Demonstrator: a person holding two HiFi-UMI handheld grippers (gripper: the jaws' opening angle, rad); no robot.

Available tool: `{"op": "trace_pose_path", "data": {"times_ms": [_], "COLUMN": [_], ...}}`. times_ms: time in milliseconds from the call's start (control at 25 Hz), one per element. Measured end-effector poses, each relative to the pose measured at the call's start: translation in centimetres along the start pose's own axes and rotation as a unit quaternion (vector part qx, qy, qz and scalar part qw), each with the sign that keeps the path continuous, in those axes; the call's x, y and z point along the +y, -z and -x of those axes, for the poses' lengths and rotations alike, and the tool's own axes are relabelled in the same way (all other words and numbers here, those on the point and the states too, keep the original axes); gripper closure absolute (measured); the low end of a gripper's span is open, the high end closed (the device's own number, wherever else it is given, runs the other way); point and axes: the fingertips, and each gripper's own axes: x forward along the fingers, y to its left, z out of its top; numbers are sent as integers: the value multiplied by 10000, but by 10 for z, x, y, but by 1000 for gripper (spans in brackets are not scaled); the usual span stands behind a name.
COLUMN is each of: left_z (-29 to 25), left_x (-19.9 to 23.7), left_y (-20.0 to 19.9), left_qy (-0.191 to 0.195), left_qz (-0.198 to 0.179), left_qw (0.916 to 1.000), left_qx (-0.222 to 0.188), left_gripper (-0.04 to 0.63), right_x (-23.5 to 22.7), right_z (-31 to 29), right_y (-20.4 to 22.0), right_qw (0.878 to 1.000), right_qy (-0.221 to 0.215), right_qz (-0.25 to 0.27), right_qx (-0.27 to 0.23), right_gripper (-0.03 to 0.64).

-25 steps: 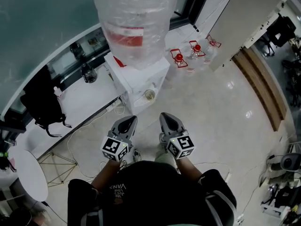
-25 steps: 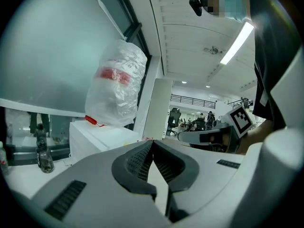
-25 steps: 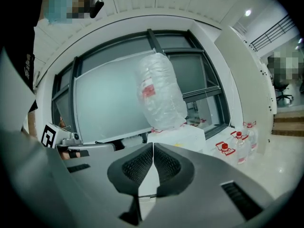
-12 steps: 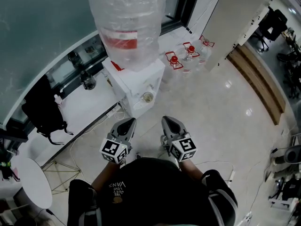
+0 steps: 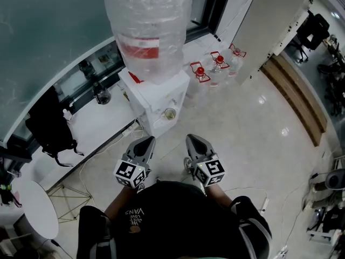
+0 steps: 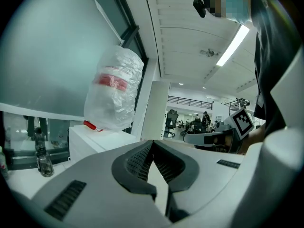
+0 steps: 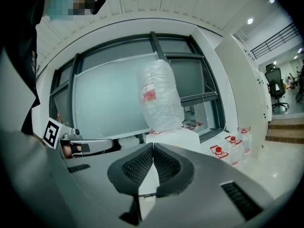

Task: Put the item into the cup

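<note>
Glossy pale floor (image 5: 242,144) spreads below. At 12 o'clock stands a white water dispenser (image 5: 156,96) with a cup (image 5: 170,112) in its niche. At 6 o'clock, left tongs (image 5: 145,141) and right tongs (image 5: 193,140) hang side by side, both pressed together and empty.

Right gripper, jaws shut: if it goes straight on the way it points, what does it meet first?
The right gripper would probably meet the white water dispenser first, near the cup at its front. Depth is unclear, so the exact spot is uncertain.
</note>
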Motion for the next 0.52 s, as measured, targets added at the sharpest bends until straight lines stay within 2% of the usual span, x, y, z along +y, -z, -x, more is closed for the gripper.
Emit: {"op": "trace_pose_path", "data": {"times_ms": [520], "left_z": [0], "left_x": [5], "left_y": [0], "left_qy": [-131], "left_qz": [56], "left_qw": [9999], "left_qx": [-16], "left_gripper": [575], "right_x": [-2], "right_z": [-8], "right_y": [-3], "right_qw": [10000], "right_qy": [-45], "right_qz": [-1], "right_qx": [-16], "right_gripper": [572]}}
